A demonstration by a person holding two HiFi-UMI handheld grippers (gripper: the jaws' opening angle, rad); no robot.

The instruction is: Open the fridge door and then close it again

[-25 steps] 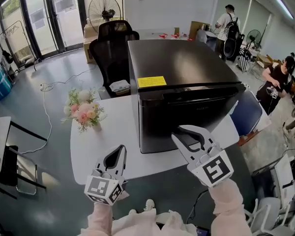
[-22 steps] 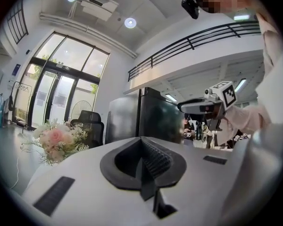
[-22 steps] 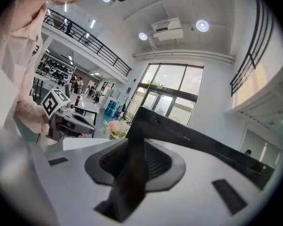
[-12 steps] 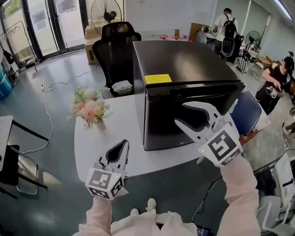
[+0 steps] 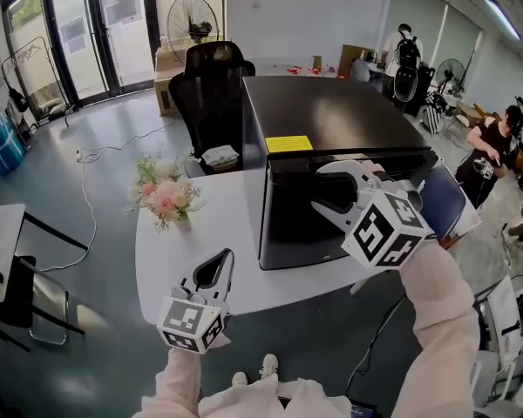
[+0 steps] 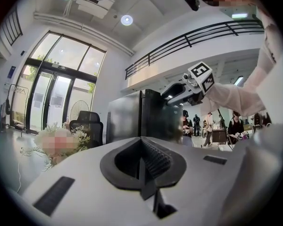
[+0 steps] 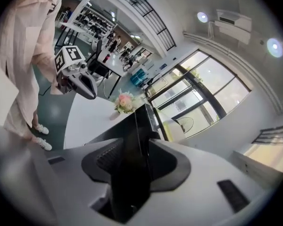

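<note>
Right tongs: a second ago low before the fridge front, now raised and rolled to the top edge of the door. Their jaws have just been opening and stand spread wide, with that edge between them and the pads apparently not yet pinching, which is judged the approach to the opening pull, the door being shut. Left tongs: pressed together, empty, hanging over the table rim, with the fridge ahead of them, to their right and well apart.
</note>
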